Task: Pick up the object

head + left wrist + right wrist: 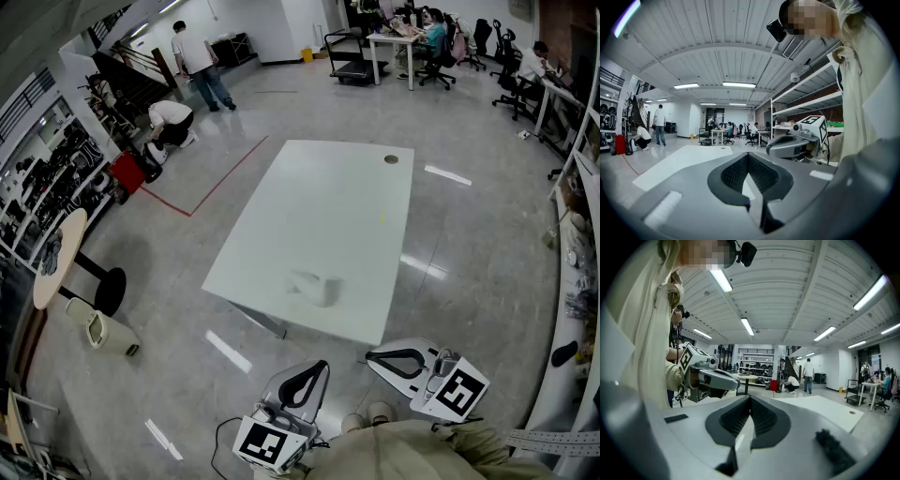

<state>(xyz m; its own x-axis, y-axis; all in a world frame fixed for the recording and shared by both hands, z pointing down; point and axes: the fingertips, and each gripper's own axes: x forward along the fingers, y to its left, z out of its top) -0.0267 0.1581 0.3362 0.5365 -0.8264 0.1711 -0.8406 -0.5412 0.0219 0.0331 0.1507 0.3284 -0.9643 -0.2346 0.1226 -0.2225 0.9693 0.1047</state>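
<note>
Pale table (328,202) fills mid-frame in head view. Object (315,287), whitish and blurred, lies on table toward its lower edge, centre frame. Left gripper (317,367) at bottom centre, jaws pressed together, nothing between. Right gripper (373,356) at lower right, jaws likewise together, empty. Both below table's edge, apart from object.

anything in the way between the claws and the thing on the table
Nothing visible. The pale object lies on the white table near its front edge. The left claw and right claw, both shut and empty, hang short of that edge, only floor between.
</note>
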